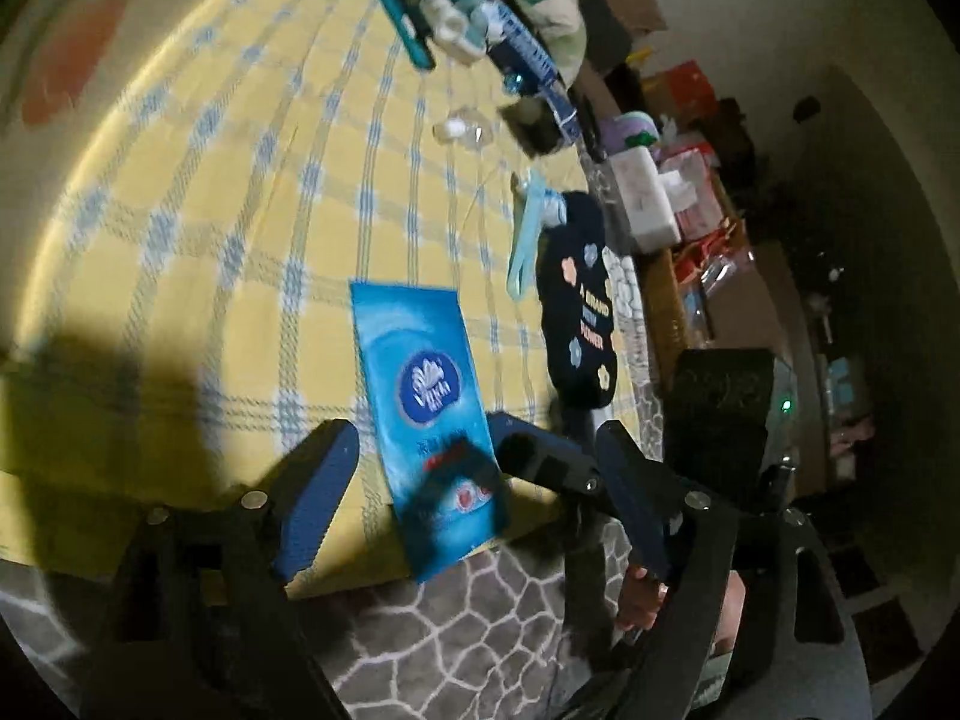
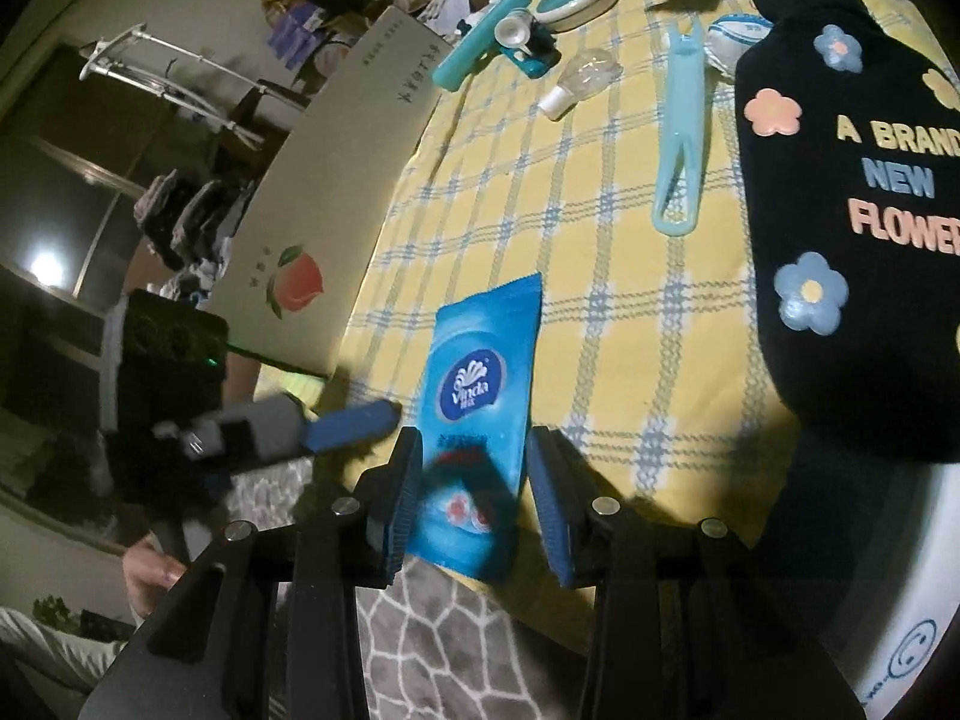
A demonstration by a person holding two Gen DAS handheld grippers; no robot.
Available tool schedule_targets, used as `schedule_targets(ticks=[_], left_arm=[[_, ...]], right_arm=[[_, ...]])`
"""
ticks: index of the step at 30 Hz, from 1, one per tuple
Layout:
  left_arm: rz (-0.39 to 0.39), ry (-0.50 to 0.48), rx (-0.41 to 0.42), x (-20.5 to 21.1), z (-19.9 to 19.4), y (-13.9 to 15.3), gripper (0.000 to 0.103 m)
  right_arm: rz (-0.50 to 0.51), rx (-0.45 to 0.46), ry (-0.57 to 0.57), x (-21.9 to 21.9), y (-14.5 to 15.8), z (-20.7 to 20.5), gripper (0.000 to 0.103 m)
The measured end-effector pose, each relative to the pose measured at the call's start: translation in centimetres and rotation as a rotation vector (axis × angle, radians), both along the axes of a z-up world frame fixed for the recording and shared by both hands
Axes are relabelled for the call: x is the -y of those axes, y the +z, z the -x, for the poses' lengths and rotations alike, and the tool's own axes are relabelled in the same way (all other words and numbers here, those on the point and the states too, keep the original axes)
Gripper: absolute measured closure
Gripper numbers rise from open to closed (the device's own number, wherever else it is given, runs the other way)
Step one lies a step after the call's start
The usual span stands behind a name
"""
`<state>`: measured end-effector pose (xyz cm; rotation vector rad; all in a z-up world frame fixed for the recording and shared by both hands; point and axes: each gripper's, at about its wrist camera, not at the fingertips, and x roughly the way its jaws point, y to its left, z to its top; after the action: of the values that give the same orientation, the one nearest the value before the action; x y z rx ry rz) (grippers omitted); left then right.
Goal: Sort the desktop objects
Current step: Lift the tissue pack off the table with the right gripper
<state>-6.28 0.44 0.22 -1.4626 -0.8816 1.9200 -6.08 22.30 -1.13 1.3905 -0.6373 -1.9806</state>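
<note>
The blue Vinda tissue pack [image 2: 480, 420] looked light, soft and slick in its glossy wrapper, best pinched across its narrow sides. It lay low in the frame, overhanging the edge of the yellow checked tablecloth [image 2: 600, 240]. The right gripper [image 2: 474, 495] straddled its near end, fingers apparently touching its sides. The left gripper [image 1: 474, 498] stood wide open, empty.

Blue tissue pack [image 2: 480, 420] reads "Vinda" (white logo); black pouch [image 2: 852, 228] "A BRAND NEW FLOWER".

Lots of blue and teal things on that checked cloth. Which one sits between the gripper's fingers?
The blue tissue pack with the white logo, overhanging the table edge between the right gripper fingers; the others lie farther back.
</note>
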Motion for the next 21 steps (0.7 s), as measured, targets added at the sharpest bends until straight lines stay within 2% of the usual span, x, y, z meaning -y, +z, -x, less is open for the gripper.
schedule_targets(ticks=[2, 4, 5, 6, 9, 14, 16, 17, 18, 19, 21], left_arm=[[0.000, 0.000, 0.003, -0.2, 0.0, -0.2, 0.032], [-0.044, 0.002, 0.015, 0.0, 0.1, -0.5, 0.045], [-0.071, 0.004, 0.025, 0.1, 0.1, -0.6, 0.056], [-0.091, 0.006, 0.034, 0.1, 0.1, -0.9, 0.063], [-0.061, 0.010, 0.027, -0.1, 0.1, -1.0, 0.070], [-0.057, 0.008, 0.011, -0.1, 0.1, -0.5, 0.070], [-0.046, 0.009, -0.005, -0.1, 0.2, -0.1, 0.066], [-0.051, 0.012, -0.005, -0.1, 0.3, -0.1, 0.053], [-0.061, 0.026, -0.003, 0.1, 0.4, -0.1, 0.034], [-0.075, 0.042, 0.000, 0.4, 0.5, -0.2, 0.028], [-0.085, 0.050, 0.003, 0.6, 0.6, -0.2, 0.025]], right_arm=[[0.026, 0.009, 0.003, 0.2, -0.1, 0.1, 0.065], [0.038, 0.016, 0.019, 0.7, -0.3, 0.1, 0.068], [0.044, 0.020, 0.028, 1.0, -0.4, 0.0, 0.075], [0.053, 0.027, 0.038, 1.3, -0.6, 0.0, 0.082], [0.055, 0.026, 0.048, 2.1, -0.6, -0.2, 0.088], [0.071, 0.006, 0.031, 1.7, -0.2, -0.2, 0.090], [0.082, 0.001, 0.029, 1.3, 0.0, -0.2, 0.091], [0.083, -0.003, 0.028, 1.3, 0.0, -0.3, 0.091], [0.083, -0.005, 0.028, 1.2, 0.1, -0.3, 0.091], [0.085, -0.007, 0.027, 1.2, 0.1, -0.4, 0.091], [0.096, -0.007, 0.023, 0.9, 0.1, -0.5, 0.091]])
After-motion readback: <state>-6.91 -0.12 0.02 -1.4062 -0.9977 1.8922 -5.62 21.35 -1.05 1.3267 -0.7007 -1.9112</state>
